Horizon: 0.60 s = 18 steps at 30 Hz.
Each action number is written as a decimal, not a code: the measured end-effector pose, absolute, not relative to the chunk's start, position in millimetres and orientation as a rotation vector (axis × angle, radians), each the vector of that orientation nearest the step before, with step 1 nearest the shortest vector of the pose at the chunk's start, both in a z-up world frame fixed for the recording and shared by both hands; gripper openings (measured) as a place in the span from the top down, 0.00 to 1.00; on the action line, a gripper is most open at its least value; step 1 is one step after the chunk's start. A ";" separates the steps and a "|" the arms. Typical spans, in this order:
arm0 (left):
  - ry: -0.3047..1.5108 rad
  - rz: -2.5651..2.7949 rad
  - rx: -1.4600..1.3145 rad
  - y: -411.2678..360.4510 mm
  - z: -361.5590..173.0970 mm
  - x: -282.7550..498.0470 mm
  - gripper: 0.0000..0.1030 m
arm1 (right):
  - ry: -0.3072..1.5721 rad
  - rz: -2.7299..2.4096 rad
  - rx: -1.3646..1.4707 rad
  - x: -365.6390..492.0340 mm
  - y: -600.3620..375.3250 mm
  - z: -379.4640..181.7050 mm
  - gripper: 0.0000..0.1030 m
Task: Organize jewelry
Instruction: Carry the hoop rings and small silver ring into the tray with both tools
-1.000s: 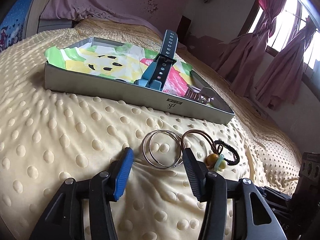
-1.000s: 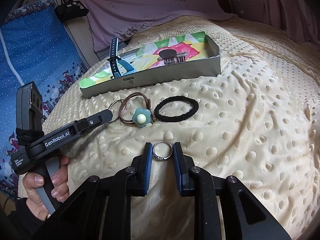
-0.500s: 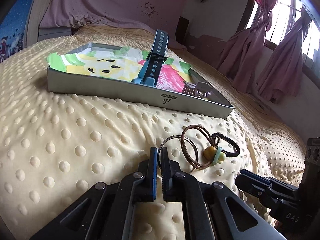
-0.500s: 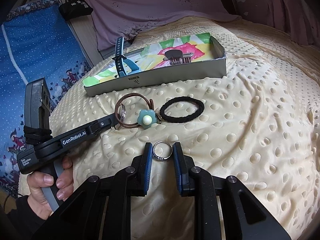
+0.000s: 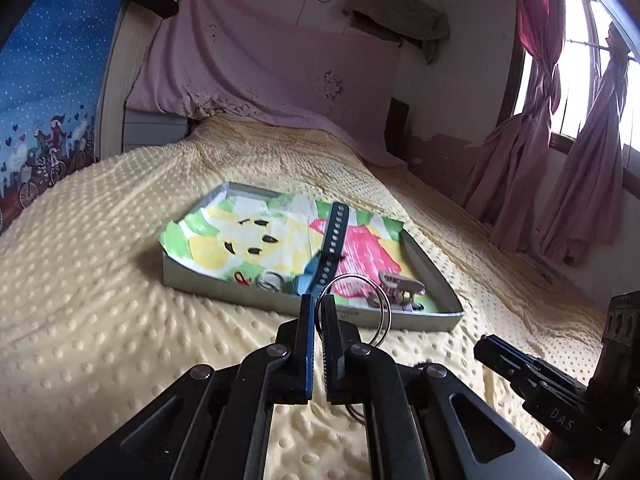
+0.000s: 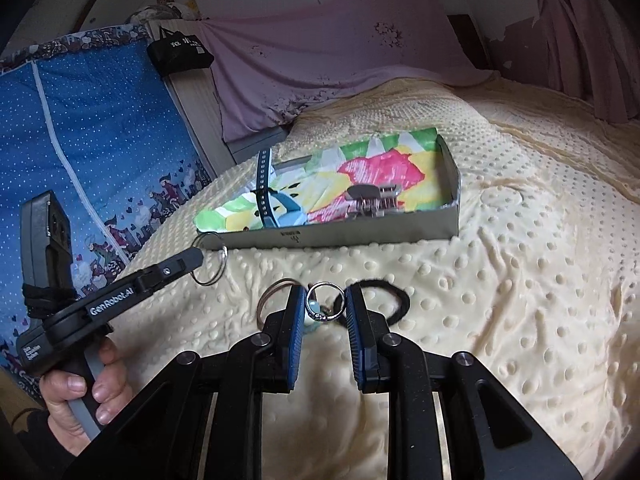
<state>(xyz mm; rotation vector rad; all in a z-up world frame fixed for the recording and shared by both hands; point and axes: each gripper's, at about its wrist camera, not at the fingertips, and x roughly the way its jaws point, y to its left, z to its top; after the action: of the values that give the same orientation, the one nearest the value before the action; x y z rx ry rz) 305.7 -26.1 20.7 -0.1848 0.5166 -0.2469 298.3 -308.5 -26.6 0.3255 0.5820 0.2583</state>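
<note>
Left wrist: left gripper [image 5: 318,316] clamps hoops [image 5: 352,308]; right gripper [image 6: 323,312] pinches ring [image 6: 325,306], hiding hair-ties.

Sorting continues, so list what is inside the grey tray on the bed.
Inside the grey tray, on colourful drawn paper: a dark blue watch strap, a metal hair claw, a small silver ring, a small red item. The near wall hides its front floor.

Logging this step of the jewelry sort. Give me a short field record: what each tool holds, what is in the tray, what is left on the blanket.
left tool: shut on the silver bangles, lifted near the tray's front wall
right tool: shut on the finger ring, raised over the blanket
tray: holds watch, hair claw and small rings
on blanket: brown hair tie, black hair tie
</note>
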 end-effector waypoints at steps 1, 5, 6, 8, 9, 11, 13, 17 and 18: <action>0.512 -0.231 -0.180 -26.6 23.4 311.2 0.96 | 0.559 0.250 0.304 302.8 -309.1 -21.0 0.82; 0.533 -0.174 -0.213 -23.7 21.0 342.9 0.96 | 0.503 0.253 0.244 337.9 -307.8 -0.4 0.82; 0.544 -0.159 -0.221 -22.1 18.0 351.3 0.96 | 0.503 0.274 0.252 346.9 -306.7 3.5 0.82; 0.568 -0.140 -0.223 -18.8 10.5 368.3 0.96 | 0.505 0.306 0.258 366.2 -300.4 8.5 0.82; 0.581 -0.132 -0.225 -17.1 6.9 376.6 0.96 | 0.509 0.324 0.257 375.7 -297.2 10.1 0.82; 0.612 -0.112 -0.226 -13.9 -0.6 391.1 0.96 | 0.532 0.350 0.243 393.2 -289.1 8.8 0.82; 0.654 -0.099 -0.225 -11.1 -8.7 402.2 0.96 | 0.571 0.374 0.216 409.0 -280.0 1.5 0.82; 0.718 -0.085 -0.226 -8.4 -22.0 417.0 0.96 | 0.639 0.410 0.213 428.6 -272.9 -18.3 0.82; 0.724 -0.086 -0.225 -8.9 -23.5 418.5 0.96 | 0.647 0.401 0.203 429.7 -271.8 -23.8 0.82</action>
<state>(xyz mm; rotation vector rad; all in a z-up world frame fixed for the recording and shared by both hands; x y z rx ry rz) 418.5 -8.9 -23.5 -0.2246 0.7240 -0.0862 429.7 -271.8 -23.8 0.2026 0.6468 0.4008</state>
